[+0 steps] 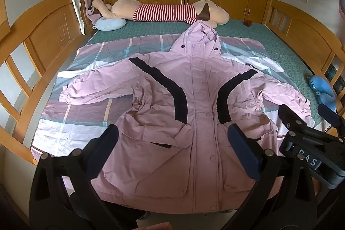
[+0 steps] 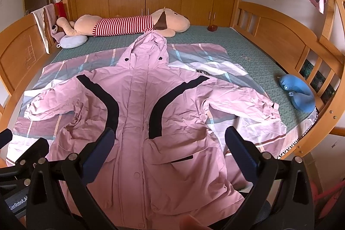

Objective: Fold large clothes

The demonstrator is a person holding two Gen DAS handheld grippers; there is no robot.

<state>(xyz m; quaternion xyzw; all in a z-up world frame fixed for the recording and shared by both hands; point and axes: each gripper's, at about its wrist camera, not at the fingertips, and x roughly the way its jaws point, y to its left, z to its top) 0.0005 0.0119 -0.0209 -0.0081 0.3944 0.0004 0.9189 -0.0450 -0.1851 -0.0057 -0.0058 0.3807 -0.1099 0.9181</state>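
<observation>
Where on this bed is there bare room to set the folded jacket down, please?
Bare green mattress lies between the plaid sheet and the right rail, up to the blue pillow. The far-left corner is crowded by the plush dog. The pink jacket covers the middle.

Both wrist views look from above the hem of the pink hooded jacket (image 1: 194, 100) toward its hood, near it. The left view sits left of its placket, the right view right; both share the whole jacket (image 2: 151, 105).
</observation>
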